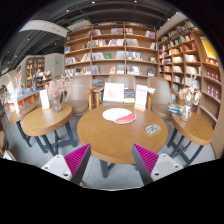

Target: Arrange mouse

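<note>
Two pink-padded fingers [78, 158] of the gripper [111, 160] stand spread, holding nothing. Ahead of them sits the round wooden table [95, 140]; beyond its red-and-white mat [119, 116], off to the right, lies a small dark thing [153, 128] (probably the mouse).

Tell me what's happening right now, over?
Fingers open, holding nothing. Small dark object, maybe the mouse, lies on the round wooden table beyond them, beside a white mat. Nothing in the way.
</note>
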Action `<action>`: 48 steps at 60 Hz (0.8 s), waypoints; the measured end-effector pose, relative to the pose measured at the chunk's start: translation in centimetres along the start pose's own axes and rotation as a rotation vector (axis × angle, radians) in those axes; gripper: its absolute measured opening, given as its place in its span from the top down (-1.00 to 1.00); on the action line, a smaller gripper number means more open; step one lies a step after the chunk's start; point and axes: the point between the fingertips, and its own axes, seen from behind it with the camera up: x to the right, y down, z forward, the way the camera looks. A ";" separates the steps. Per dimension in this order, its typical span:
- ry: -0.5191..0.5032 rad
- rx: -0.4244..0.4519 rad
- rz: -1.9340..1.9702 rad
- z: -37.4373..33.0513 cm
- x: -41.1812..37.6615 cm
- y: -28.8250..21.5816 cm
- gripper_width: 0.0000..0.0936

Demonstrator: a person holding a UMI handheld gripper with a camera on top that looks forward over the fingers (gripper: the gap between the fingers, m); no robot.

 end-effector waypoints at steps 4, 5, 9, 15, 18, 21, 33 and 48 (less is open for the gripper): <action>0.040 -0.006 0.008 0.1 1.2 0.1 -0.83; 0.045 -0.004 0.008 1.2 3.8 0.1 -0.83; 0.076 -0.001 0.016 2.2 7.1 0.2 -0.83; 0.129 -0.008 0.026 2.4 10.0 0.8 -0.83; 0.150 -0.014 0.035 2.8 11.8 1.0 -0.83; 0.167 -0.021 0.041 3.0 13.4 1.3 -0.83; 0.204 -0.022 0.044 4.9 17.6 2.2 -0.82; 0.169 -0.007 0.049 10.4 19.1 2.9 -0.83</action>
